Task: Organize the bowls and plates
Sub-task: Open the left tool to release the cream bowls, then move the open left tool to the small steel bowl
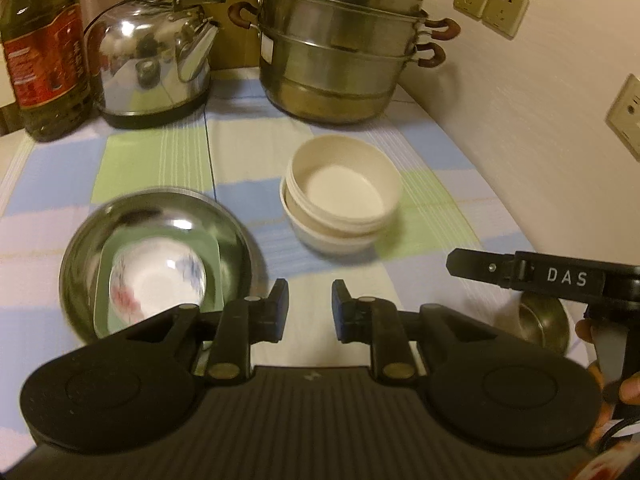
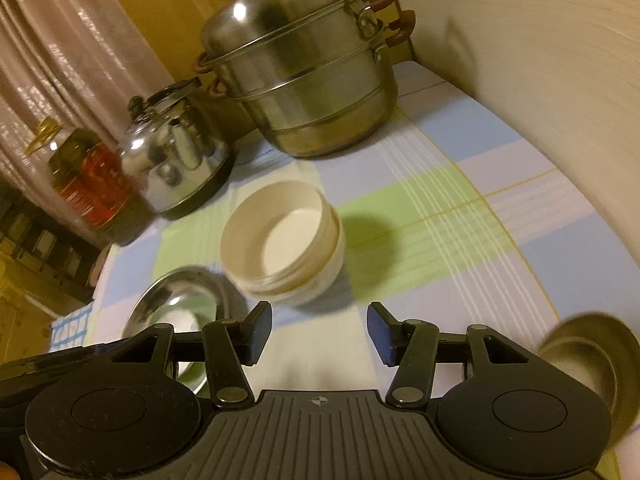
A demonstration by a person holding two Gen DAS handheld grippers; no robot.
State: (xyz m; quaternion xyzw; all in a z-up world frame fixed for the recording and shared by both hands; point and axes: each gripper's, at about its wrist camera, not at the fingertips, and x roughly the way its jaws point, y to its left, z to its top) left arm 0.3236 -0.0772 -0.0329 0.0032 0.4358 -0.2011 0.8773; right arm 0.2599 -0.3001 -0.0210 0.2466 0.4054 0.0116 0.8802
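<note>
Two cream bowls (image 1: 344,196) (image 2: 284,240) sit nested on the checked tablecloth, ahead of both grippers. To their left a wide steel bowl (image 1: 160,256) (image 2: 176,292) holds a green plate (image 1: 212,264) and a white flowered bowl (image 1: 156,284). A small steel bowl (image 1: 544,320) (image 2: 588,352) stands at the near right. My left gripper (image 1: 310,308) hovers above the cloth between the steel bowl and the cream stack, open by a narrow gap and holding nothing. My right gripper (image 2: 320,332) is open wider and also holds nothing. One of its fingers (image 1: 480,268) reaches into the left wrist view from the right.
A tall steel steamer pot (image 1: 344,40) (image 2: 304,72), a steel kettle (image 1: 152,56) (image 2: 176,156) and an oil bottle (image 1: 44,52) (image 2: 92,184) line the back of the table. A wall with sockets (image 1: 488,4) runs along the right side.
</note>
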